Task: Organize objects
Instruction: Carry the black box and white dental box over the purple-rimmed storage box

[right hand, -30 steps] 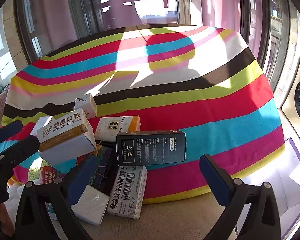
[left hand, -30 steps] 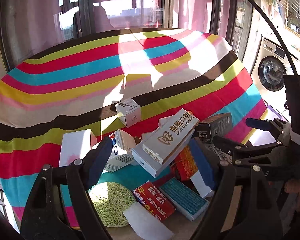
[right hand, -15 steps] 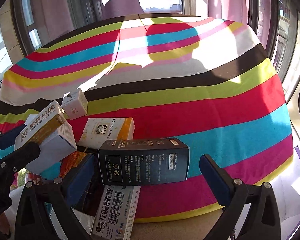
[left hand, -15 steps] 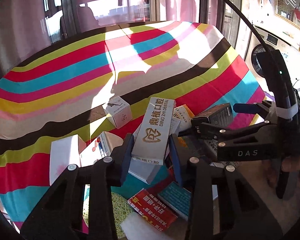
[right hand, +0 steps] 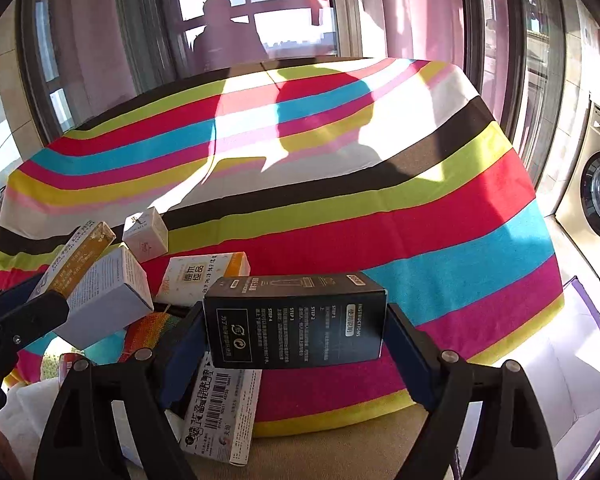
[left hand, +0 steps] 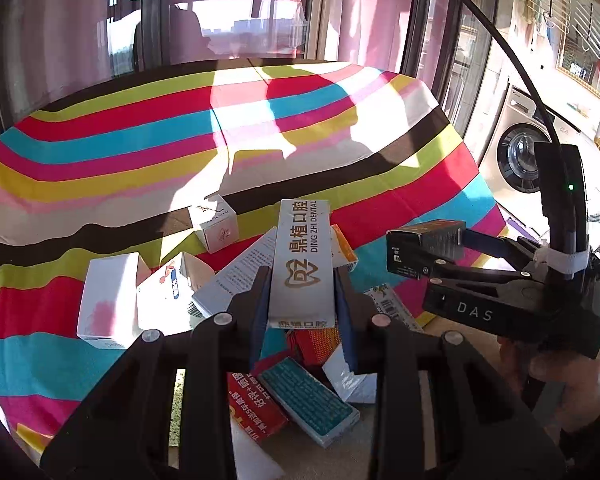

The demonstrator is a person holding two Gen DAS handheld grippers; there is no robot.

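Striped cloth (left hand: 100, 152) in red, blue, yellow, pink and black covering the table, sunlit, with shadows across its middle. Beyond the table's right edge, a washing machine (left hand: 520, 160) against the wall.

At the near edge of the cloth, a loose heap of small cartons. Standing at the heap's left, a white box (left hand: 108, 300) with a pink patch. Farther back and apart from the rest, a small white cube box (left hand: 218, 230). Lying flat at the front, a teal-topped box (left hand: 308, 404) beside a red box (left hand: 256, 408) with yellow lettering. Under the black box in the right view, a white barcode carton (right hand: 220, 416); behind it, a white-and-orange carton (right hand: 204, 276).

Left gripper (left hand: 302, 308) pressed together on the long sides of the white DING ZHI DENTAL box (left hand: 304, 264), raised above the heap and pointing away along the fingers.

Right gripper (right hand: 294, 344) closing with the black instruction box (right hand: 296, 320) crosswise between the blue pads, left pad touching its end, right pad at the other end; box lifted clear of the cartons below. Hand (left hand: 556, 376) wrapped around the right gripper's handle.
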